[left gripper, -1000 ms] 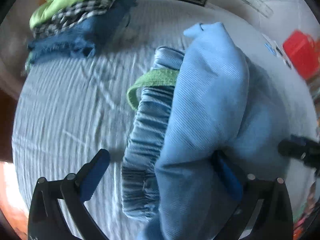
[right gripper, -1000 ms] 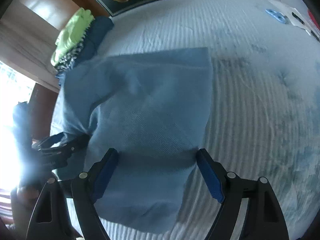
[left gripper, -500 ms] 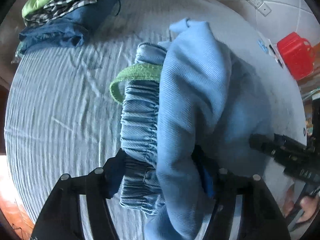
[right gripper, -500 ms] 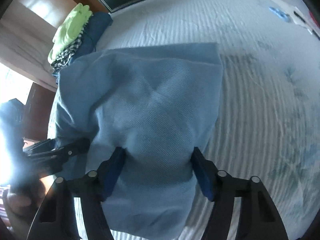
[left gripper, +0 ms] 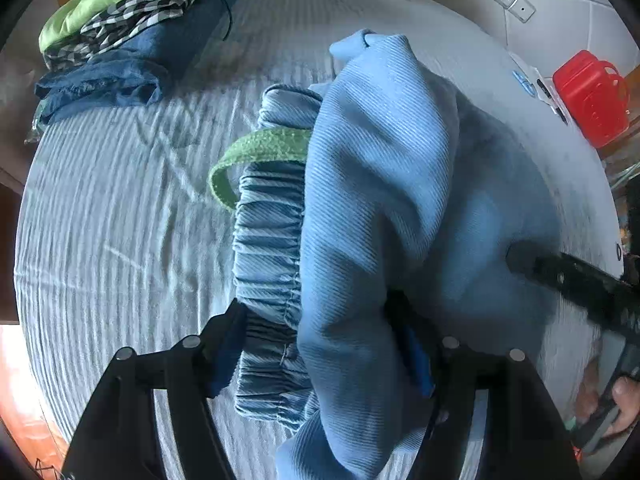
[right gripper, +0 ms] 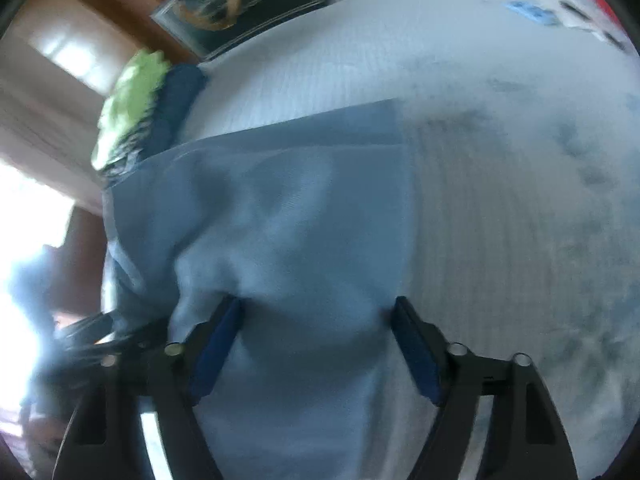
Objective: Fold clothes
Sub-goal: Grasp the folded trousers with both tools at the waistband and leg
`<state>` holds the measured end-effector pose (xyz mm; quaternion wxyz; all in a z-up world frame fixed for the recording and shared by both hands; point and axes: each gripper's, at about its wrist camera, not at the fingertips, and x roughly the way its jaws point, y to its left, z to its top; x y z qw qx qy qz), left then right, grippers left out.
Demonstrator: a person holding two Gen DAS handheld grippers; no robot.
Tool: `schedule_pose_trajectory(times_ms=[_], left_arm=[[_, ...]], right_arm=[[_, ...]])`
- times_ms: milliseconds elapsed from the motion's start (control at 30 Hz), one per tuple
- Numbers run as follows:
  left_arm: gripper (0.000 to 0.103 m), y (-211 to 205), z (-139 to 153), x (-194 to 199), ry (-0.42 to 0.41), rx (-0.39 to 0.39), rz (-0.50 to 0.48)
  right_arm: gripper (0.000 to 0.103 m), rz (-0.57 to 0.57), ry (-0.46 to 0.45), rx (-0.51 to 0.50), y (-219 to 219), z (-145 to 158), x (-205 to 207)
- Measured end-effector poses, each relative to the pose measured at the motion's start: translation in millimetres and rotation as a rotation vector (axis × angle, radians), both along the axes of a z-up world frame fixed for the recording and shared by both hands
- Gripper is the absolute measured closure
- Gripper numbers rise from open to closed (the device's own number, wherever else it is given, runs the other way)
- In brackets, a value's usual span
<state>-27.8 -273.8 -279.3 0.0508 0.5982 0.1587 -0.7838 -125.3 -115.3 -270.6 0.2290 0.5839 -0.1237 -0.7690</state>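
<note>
A light blue garment [left gripper: 384, 200] with a gathered elastic waistband [left gripper: 268, 248] and a green drawstring loop [left gripper: 256, 148] lies bunched on the bed. My left gripper [left gripper: 320, 352] is closed in on the waistband end, fabric filling the space between its fingers. The same garment [right gripper: 280, 216] fills the right wrist view. My right gripper [right gripper: 316, 344] has its jaws around the cloth's near edge, fabric bulging between them. The right gripper's black body [left gripper: 576, 280] shows in the left wrist view.
A stack of folded clothes [left gripper: 132, 36], green on checked on dark blue, sits at the bed's far left corner, and also shows in the right wrist view [right gripper: 148, 104]. A red container [left gripper: 592, 100] stands beyond the bed's right edge. A dark framed board [right gripper: 240, 4] leans at the head.
Both grippers have narrowed from wide open onto the garment. The cloth has bunched up and lifted between them. The right wrist view is now blurred by motion.
</note>
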Motion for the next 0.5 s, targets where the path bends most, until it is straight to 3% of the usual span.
schedule_pose_trajectory(times_ms=[100,200,333,500], left_arm=[[0.037,-24,3,-15,0.001,-0.006,-0.009],[0.037,-23,2,-23,-0.007,-0.015,-0.006],[0.036,-22,2,-25,-0.012,-0.002,-0.004],[0.02,-9,-2,-27,0.0,-0.042,-0.031]], right_arm=[[0.044,0.031,-0.029,0.052,-10,-4,-4],[0.044,0.025,-0.041,0.022,-5,-6,-8],[0.044,0.048,0.016,0.119,-19,-4,0],[0.042,0.038,0.032,0.125,-25,-4,4]])
